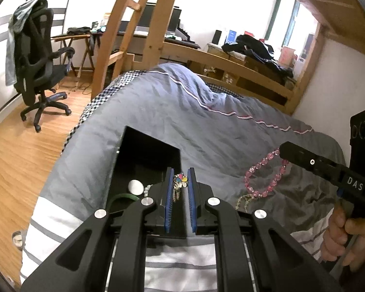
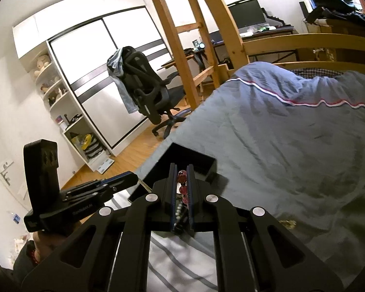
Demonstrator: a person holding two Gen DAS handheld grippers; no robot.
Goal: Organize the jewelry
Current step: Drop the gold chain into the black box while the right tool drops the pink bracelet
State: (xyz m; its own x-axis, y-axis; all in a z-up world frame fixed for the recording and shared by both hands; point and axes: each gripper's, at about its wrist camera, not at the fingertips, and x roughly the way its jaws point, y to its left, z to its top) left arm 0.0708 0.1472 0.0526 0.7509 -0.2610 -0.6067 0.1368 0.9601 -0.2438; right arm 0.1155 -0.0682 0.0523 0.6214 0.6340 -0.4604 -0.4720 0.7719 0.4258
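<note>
In the left wrist view my left gripper (image 1: 180,170) is shut on a gold chain with a coloured flower charm (image 1: 180,179), which hangs over the open black jewelry box (image 1: 148,150) on the bed. The box holds a white oval piece (image 1: 135,187), a green bangle (image 1: 120,197) and pale beads (image 1: 147,190). To the right, my right gripper (image 1: 282,150) is shut on a pink bead bracelet (image 1: 265,178) that dangles above the quilt. In the right wrist view the right gripper (image 2: 181,166) pinches those pink beads (image 2: 182,178) just short of the box (image 2: 197,161). The left gripper (image 2: 133,177) is at the left.
Another gold chain (image 1: 243,202) lies on the grey quilt (image 1: 182,112) beside the box. The box sits near the bed's edge, with wooden floor (image 1: 14,160) and a black office chair (image 1: 36,73) beyond. A wooden bunk ladder (image 2: 182,48) stands at the bed's far corner.
</note>
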